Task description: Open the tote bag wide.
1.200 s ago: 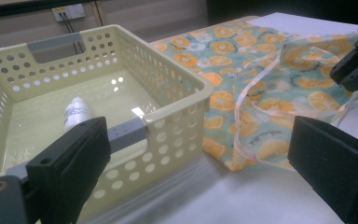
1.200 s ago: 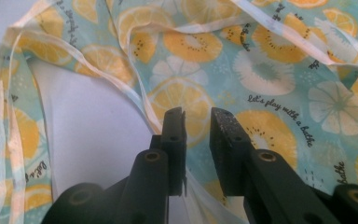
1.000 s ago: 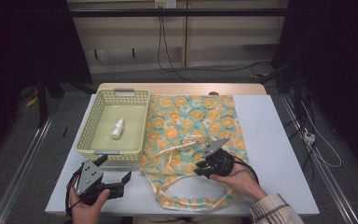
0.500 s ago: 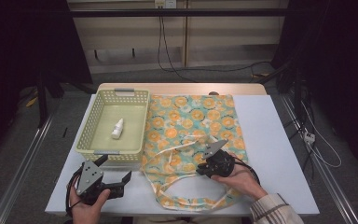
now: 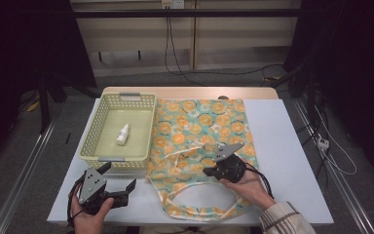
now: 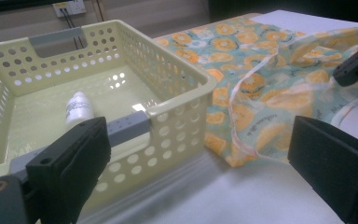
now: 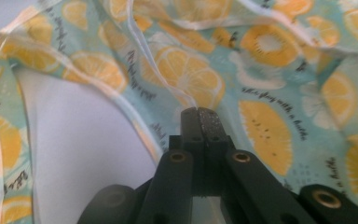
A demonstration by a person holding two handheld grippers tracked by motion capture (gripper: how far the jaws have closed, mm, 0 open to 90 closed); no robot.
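A tote bag (image 5: pixel 199 122) printed with orange slices lies flat on the white table (image 5: pixel 282 146), its handles trailing toward the front edge. My right gripper (image 5: pixel 207 171) is at the bag's mouth, shut on the white-trimmed edge of the fabric (image 7: pixel 270 126); its jaws (image 7: pixel 200 116) are pressed together with the trim running in between them. My left gripper (image 5: pixel 119 176) rests open at the table's front left, just in front of the pale yellow basket (image 5: pixel 126 96). Its wide jaws (image 6: pixel 198 158) frame the basket's near wall (image 6: pixel 182 100). A small white bottle (image 5: pixel 122 135) lies in the basket (image 6: pixel 78 107).
The bag's two handles loop over bare table (image 7: pixel 74 140) near the front edge. The basket stands against the bag's left side. Bare table lies to the right of the bag. Cables run across the floor beyond the table.
My right gripper has shifted very slightly while staying on the bag's edge. The left gripper has stayed put.
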